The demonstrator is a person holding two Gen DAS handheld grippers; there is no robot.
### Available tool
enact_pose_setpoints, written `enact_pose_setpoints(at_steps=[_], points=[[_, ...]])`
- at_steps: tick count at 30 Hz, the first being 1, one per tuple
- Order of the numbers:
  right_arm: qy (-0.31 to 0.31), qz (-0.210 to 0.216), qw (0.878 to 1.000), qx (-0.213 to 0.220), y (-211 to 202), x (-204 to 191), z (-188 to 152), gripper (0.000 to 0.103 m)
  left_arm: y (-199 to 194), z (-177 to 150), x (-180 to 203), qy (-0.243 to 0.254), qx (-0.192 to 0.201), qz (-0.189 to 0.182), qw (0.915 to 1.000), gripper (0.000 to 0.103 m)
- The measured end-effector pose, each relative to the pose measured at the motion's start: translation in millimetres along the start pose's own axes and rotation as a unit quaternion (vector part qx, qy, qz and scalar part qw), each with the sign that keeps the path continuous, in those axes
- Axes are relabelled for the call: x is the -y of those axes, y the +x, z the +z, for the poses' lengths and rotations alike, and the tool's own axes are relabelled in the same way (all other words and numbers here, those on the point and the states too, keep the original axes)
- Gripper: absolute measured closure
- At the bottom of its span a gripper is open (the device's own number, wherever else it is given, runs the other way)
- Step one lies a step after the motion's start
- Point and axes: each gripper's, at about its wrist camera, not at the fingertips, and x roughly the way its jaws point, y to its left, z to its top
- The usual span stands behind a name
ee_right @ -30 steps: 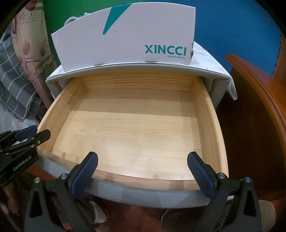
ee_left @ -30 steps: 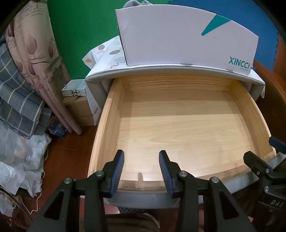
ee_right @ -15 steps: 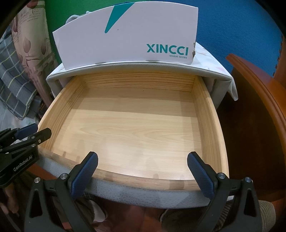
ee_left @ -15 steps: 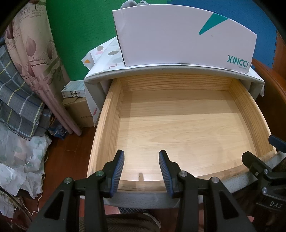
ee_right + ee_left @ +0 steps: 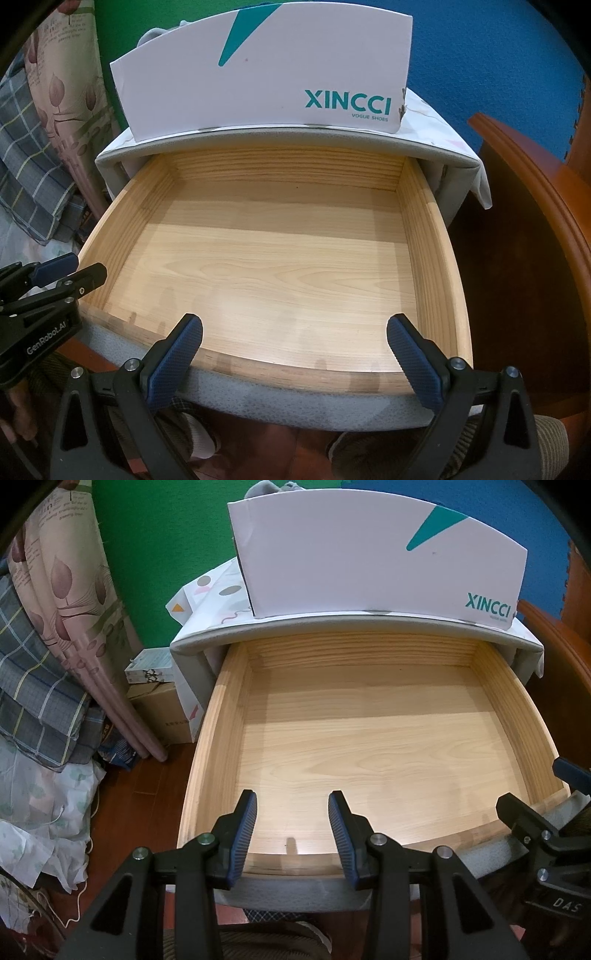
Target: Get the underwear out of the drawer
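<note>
The pale wooden drawer [image 5: 218,738] is pulled out of a grey cabinet, and its floor shows bare wood with no underwear in sight. My left gripper [image 5: 291,801] hovers over the drawer's front left edge, jaws partly apart with nothing between them. My right gripper [image 5: 294,325] hangs over the front edge of the drawer [image 5: 436,258], jaws wide apart and holding nothing. Each gripper shows at the edge of the other's view: the left gripper [image 5: 55,273] and the right gripper [image 5: 535,805]. A bit of grey cloth [image 5: 266,487] peeks from behind the white box on top.
A white XINCCI shoe box [image 5: 369,554] stands on the cabinet top [image 5: 207,635]. Cardboard boxes [image 5: 162,709], rolled fabric [image 5: 66,590] and folded bedding [image 5: 33,701] crowd the floor at the left. Dark red-brown wooden furniture [image 5: 535,221] stands close on the right.
</note>
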Motion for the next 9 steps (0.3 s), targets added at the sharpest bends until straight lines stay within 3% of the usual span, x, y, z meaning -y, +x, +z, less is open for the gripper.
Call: enact_pose_setpoints(at_steps=[9], points=[[-0.001,-0.002,1.0,-0.001,-0.3,-0.6,-0.2,0.004,-2.1,-1.3,0.3,-0.001,0.008,-0.003,1.0,0.062]])
